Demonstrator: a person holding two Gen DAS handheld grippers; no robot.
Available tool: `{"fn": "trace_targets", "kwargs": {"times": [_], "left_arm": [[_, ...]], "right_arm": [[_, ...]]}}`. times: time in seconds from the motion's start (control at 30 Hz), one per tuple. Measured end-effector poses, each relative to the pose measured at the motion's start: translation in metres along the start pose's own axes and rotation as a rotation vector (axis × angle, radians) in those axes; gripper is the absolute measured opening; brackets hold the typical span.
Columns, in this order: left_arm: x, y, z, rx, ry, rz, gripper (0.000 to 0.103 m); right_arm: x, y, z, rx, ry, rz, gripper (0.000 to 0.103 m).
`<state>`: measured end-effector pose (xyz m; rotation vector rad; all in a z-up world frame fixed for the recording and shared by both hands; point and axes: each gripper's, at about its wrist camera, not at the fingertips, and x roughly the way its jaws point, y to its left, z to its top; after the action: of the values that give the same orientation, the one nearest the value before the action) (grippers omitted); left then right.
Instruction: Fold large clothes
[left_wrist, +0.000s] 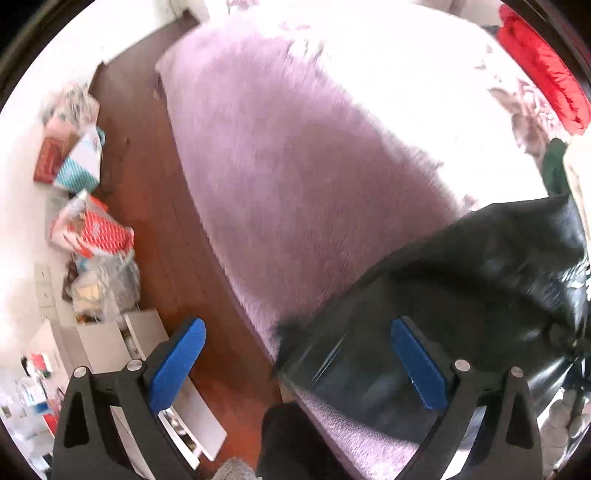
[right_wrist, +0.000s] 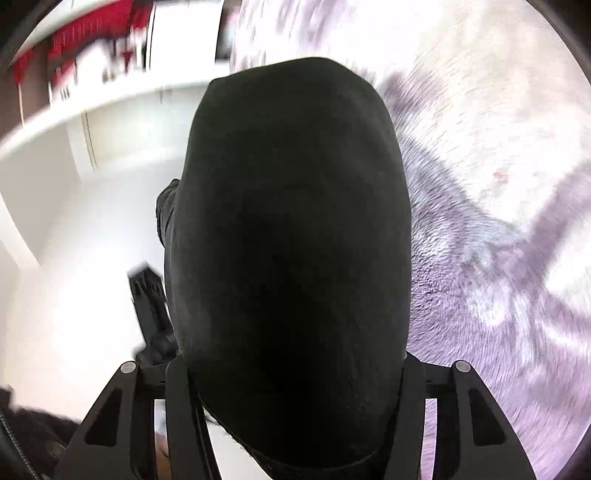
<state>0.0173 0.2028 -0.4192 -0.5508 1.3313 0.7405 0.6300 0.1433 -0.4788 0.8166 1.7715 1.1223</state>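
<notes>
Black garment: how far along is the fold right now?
Done: nothing looks folded yet; the black garment lies bunched at the edge of the purple blanket. In hand: the right gripper has a thick bundle of the garment between its jaws. The left gripper is open and empty above the bed edge. Left: spreading it flat and every fold.

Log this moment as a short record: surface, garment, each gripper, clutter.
surface: purple fuzzy blanket on a bed
garment: black garment lying at the blanket's edge
left gripper: open, blue pads wide apart, nothing between them
right gripper: a bulky fold of the black garment fills the space between its fingers; pads hidden
clutter: packages on the wooden floor
</notes>
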Motion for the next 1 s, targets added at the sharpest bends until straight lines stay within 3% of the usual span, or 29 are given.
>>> {"fn": "trace_targets", "kwargs": {"times": [0.13, 0.17, 0.2, 0.27, 0.3, 0.33, 0.4, 0.5, 0.6, 0.63, 0.7, 0.77, 0.8, 0.83, 0.87, 0.93, 0.97, 1.0], "left_arm": [[-0.01, -0.028, 0.006, 0.09, -0.057, 0.01, 0.103], [-0.007, -0.039, 0.006, 0.112, -0.06, 0.002, 0.103], [-0.003, -0.053, 0.006, 0.133, -0.055, -0.015, 0.103], [0.004, -0.08, 0.006, 0.161, -0.04, -0.06, 0.103], [0.008, -0.1, 0.006, 0.18, -0.04, -0.091, 0.103], [0.01, -0.115, 0.007, 0.198, -0.042, -0.111, 0.103], [0.014, -0.145, 0.009, 0.248, -0.066, -0.142, 0.103], [0.027, -0.185, 0.017, 0.302, -0.084, -0.145, 0.103], [0.062, -0.205, 0.027, 0.342, -0.059, -0.09, 0.103], [0.072, -0.206, 0.027, 0.348, -0.044, -0.072, 0.103], [0.098, -0.196, 0.026, 0.331, 0.022, -0.088, 0.103], [0.103, -0.183, 0.024, 0.291, 0.044, -0.127, 0.103], [0.102, -0.177, 0.024, 0.275, 0.053, -0.139, 0.103], [0.101, -0.173, 0.025, 0.265, 0.058, -0.138, 0.103], [0.1, -0.17, 0.025, 0.259, 0.059, -0.129, 0.103], [0.098, -0.16, 0.024, 0.25, 0.067, -0.118, 0.103], [0.096, -0.153, 0.023, 0.239, 0.07, -0.118, 0.103], [0.094, -0.144, 0.022, 0.224, 0.071, -0.112, 0.103]], "right_arm": [[-0.073, -0.019, 0.011, 0.13, -0.296, 0.092, 0.056], [-0.089, -0.03, 0.011, 0.184, -0.372, 0.094, 0.062], [-0.102, -0.046, 0.014, 0.239, -0.418, 0.041, 0.076], [-0.096, -0.068, 0.003, 0.322, -0.36, -0.133, 0.087], [-0.1, -0.078, 0.001, 0.355, -0.336, -0.166, 0.088], [-0.106, -0.084, -0.003, 0.38, -0.316, -0.147, 0.088], [-0.12, -0.073, -0.012, 0.367, -0.278, -0.192, 0.088], [-0.155, -0.034, -0.012, 0.3, -0.279, -0.384, 0.088], [-0.223, 0.015, 0.028, 0.151, -0.367, -0.491, 0.087], [-0.241, 0.035, 0.061, 0.096, -0.396, -0.505, 0.087], [-0.247, 0.074, 0.089, -0.033, -0.427, -0.502, 0.072], [-0.235, 0.094, 0.095, -0.099, -0.384, -0.457, 0.062], [-0.222, 0.1, 0.118, -0.123, -0.332, -0.453, 0.054], [-0.203, 0.11, 0.115, -0.13, -0.3, -0.475, 0.05], [-0.186, 0.085, 0.113, -0.128, -0.257, -0.509, 0.049], [-0.205, 0.002, 0.069, -0.102, -0.233, -0.634, 0.034], [-0.197, -0.007, 0.085, -0.068, -0.232, -0.661, 0.021], [-0.2, -0.021, 0.1, -0.008, -0.227, -0.663, 0.0]]}}
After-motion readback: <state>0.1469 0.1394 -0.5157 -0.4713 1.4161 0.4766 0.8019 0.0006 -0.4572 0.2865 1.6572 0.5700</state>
